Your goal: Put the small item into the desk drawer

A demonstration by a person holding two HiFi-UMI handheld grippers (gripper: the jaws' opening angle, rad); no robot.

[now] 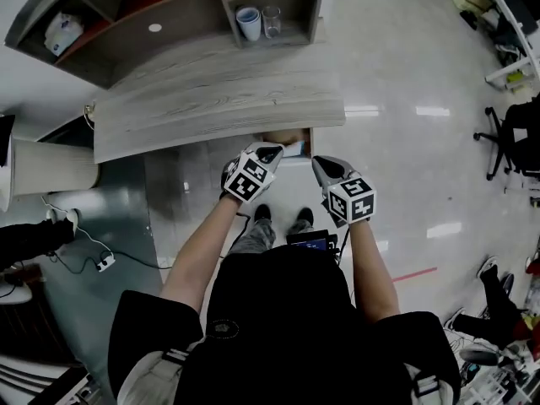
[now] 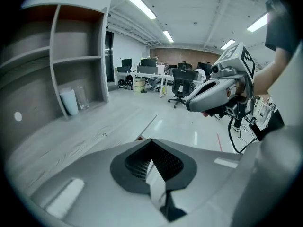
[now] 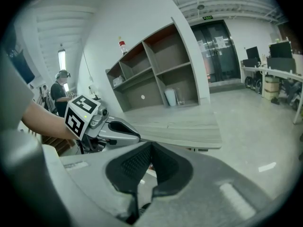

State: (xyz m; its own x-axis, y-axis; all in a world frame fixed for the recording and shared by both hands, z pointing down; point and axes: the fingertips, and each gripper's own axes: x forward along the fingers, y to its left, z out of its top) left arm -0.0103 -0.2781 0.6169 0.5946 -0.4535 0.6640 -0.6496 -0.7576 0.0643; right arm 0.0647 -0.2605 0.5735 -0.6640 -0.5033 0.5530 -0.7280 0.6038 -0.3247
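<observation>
Left claw: left gripper (image 2: 151, 143), pads pressed together, nothing between them that I can make out.
Right claw: right gripper (image 3: 150, 148), jaws closed tip to tip too, empty.
Claw count: two, side by side, not touching anything.
Drawer: one desk drawer (image 1: 283, 137), standing open under the desk's front edge, at 12 o'clock from both claws.
Small item: one small item (image 1: 294, 148), a pale thing in the drawer's right end, too tiny to say what it is.
Desk: one, grey wood-grain desk (image 1: 211, 99).
Shelf stuff: shelf unit (image 1: 169, 24) at 12 o'clock holds one cup (image 1: 248, 22), with one glass (image 1: 271, 20) at its 3 o'clock.
</observation>
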